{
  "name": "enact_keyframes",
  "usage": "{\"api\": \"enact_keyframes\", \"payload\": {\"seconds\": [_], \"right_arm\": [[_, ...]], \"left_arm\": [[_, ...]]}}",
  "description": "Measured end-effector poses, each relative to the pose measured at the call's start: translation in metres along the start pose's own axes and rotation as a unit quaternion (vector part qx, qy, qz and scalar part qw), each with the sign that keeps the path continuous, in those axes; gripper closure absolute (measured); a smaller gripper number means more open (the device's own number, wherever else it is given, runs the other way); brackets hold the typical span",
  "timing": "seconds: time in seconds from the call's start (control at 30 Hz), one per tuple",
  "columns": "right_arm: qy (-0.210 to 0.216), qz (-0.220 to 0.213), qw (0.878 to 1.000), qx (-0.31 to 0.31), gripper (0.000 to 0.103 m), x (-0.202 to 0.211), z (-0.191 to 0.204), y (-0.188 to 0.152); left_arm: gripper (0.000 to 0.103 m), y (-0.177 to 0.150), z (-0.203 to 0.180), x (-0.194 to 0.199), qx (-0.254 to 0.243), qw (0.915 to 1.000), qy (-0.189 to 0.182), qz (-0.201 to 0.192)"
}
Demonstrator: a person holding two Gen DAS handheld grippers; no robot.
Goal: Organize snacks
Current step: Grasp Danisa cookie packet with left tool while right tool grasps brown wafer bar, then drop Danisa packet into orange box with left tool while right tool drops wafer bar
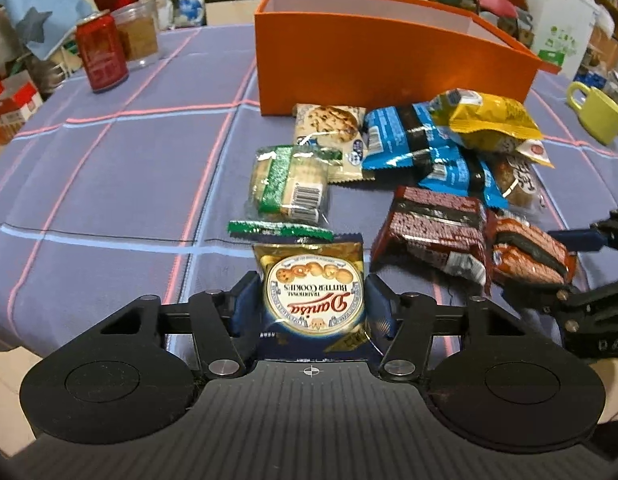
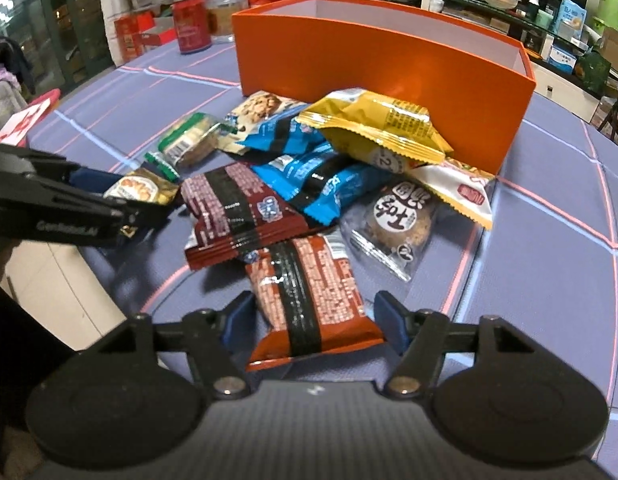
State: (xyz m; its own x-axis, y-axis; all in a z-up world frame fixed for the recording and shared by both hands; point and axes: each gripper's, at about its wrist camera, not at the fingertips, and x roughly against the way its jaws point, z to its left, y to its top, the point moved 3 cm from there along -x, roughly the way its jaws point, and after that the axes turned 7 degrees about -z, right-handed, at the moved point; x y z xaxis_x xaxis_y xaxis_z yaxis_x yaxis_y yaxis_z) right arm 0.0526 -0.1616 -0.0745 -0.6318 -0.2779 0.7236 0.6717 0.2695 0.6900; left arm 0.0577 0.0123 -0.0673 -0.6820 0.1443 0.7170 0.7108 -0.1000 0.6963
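The left hand-held gripper [image 1: 314, 300] is closed on the butter cookie packet [image 1: 314, 294]. The right hand-held gripper [image 2: 314, 322] straddles the brown wafer packet [image 2: 309, 300], its fingers not clearly touching; near the orange box [image 1: 389, 64].

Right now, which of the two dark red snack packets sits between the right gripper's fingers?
The nearer dark red packet, alone at the table edge; the other lies farther, against the blue packets.

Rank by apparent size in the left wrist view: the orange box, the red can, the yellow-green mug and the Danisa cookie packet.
1. Orange cardboard box, clearly largest.
2. Blue-and-gold Danisa butter cookie packet, though its nearness to the camera inflates it.
3. Red drink can.
4. Yellow-green ceramic mug, close to the can; unsure.
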Motion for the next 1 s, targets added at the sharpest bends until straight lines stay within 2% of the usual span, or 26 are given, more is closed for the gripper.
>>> {"api": "enact_keyframes", "payload": {"seconds": [0.17,0.47,0.77,1.0], "right_arm": [[-0.006,-0.004,1.0,-0.003,0.053,0.001,0.002,0.002],[-0.004,-0.002,1.0,-0.004,0.056,0.002,0.004,0.003],[-0.01,-0.002,1.0,-0.018,0.056,0.003,0.003,0.003],[-0.023,-0.033,0.999,-0.021,0.057,0.019,0.011,0.005]], "left_arm": [[0.079,-0.001,0.001,0.004,0.002,1.0,-0.007,0.0],[0.082,0.006,-0.004,0.018,-0.016,0.9995,-0.013,-0.026],[0.082,0.007,-0.005,0.023,-0.019,0.999,-0.021,-0.034],[0.082,0.013,-0.005,0.036,-0.021,0.9978,-0.025,-0.058]]}}
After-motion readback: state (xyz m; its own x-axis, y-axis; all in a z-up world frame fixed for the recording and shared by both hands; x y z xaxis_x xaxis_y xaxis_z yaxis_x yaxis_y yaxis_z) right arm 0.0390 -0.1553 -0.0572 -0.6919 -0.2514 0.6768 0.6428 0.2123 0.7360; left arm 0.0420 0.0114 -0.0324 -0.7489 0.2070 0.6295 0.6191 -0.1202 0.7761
